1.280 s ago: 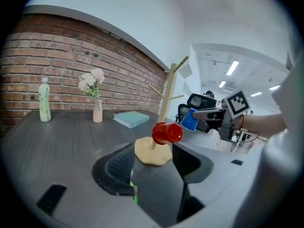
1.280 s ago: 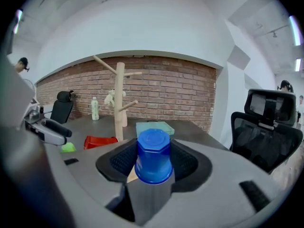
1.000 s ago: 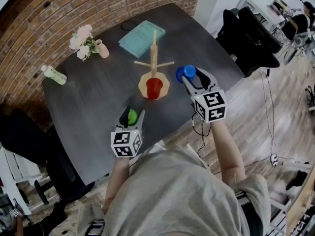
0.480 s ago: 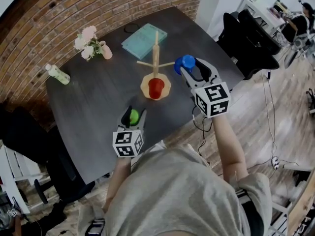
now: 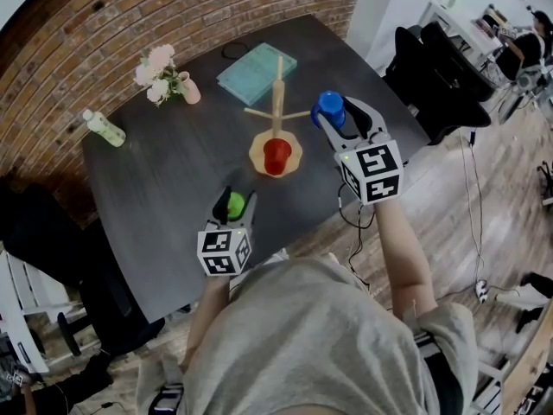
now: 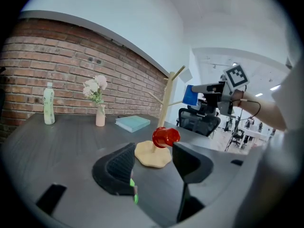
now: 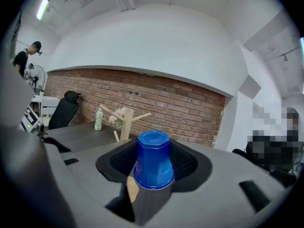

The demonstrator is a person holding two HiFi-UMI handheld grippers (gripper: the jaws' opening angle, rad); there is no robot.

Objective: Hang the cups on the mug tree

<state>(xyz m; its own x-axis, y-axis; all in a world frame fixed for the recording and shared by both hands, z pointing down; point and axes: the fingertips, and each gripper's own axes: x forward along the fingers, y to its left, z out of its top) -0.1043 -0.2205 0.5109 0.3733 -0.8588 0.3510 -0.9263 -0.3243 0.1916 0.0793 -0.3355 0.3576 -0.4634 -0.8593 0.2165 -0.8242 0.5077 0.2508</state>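
The blue cup point(image 7: 153, 156) – pinched in the right tongs point(image 5: 340, 121), the left tongs point(image 6: 153, 161) spread – was judged best eased level onto a bare peg of the mug tree point(image 5: 277, 93).

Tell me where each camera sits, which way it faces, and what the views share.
Head view: on the person's head, facing steeply down onto the dark table; both forearms, torso, left gripper and right gripper show.
Left gripper view: on the left gripper, facing along its parted jaws toward the wooden mug tree and red plastic cup; the person's right hand shows.
Right gripper view: on the right gripper, facing the brick wall; its jaws clamp the blue plastic cup.
Shared: all three show the mug tree.
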